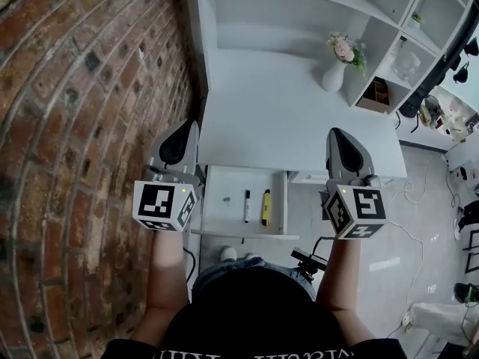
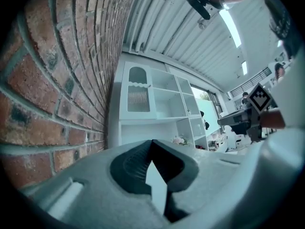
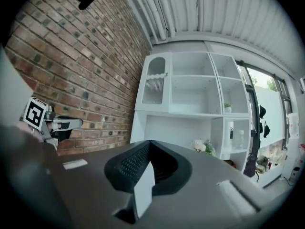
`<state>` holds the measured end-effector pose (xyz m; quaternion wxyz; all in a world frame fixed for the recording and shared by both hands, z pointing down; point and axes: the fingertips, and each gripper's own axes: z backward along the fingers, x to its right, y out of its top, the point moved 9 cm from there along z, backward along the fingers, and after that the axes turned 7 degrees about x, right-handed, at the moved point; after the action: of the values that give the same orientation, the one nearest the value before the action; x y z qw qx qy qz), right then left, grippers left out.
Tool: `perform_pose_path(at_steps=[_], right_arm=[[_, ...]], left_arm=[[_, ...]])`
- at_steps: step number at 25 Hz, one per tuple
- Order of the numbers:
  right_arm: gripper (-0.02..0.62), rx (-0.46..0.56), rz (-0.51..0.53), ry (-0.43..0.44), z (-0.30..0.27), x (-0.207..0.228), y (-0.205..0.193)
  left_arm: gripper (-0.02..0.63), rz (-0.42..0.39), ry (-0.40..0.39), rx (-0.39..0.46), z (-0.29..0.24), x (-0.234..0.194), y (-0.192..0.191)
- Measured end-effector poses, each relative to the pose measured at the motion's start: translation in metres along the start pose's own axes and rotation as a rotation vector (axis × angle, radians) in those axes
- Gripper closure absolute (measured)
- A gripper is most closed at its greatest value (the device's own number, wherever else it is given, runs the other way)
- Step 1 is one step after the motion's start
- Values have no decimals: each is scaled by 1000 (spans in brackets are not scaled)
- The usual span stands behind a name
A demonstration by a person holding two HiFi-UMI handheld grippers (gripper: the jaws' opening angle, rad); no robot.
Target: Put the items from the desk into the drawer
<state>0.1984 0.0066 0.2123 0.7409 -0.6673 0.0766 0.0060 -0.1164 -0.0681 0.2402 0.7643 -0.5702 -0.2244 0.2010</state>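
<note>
The white desk (image 1: 284,118) carries no loose items, only a vase of flowers (image 1: 338,64) at its far right. Below its front edge the drawer (image 1: 221,182) stands pulled out. Inside lie a small grey piece (image 1: 227,199), a black and white pen (image 1: 246,205) and a yellow marker (image 1: 265,207). My left gripper (image 1: 178,142) hovers over the desk's front left corner, its jaws shut and empty (image 2: 151,142). My right gripper (image 1: 343,149) is held over the front right edge, also shut with nothing in it (image 3: 149,143). Both point level toward the shelves.
A brick wall (image 1: 82,126) runs close along the left of the desk. White shelving (image 1: 389,58) rises behind and to the right of it, with a small box and jars in its cubbies. Cables trail over the grey floor (image 1: 419,223) at the right.
</note>
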Motion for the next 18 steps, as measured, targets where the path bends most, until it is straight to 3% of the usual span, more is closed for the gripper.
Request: perform_pose_path(at_steps=[6,18], right_arm=[[584,95,80,2,5,-7,17],[586,99,79,17,12,-7,19]], left_arm=[[606,-45,11,38,3,-1,16],[606,-67,-5,47,2,-2,27]])
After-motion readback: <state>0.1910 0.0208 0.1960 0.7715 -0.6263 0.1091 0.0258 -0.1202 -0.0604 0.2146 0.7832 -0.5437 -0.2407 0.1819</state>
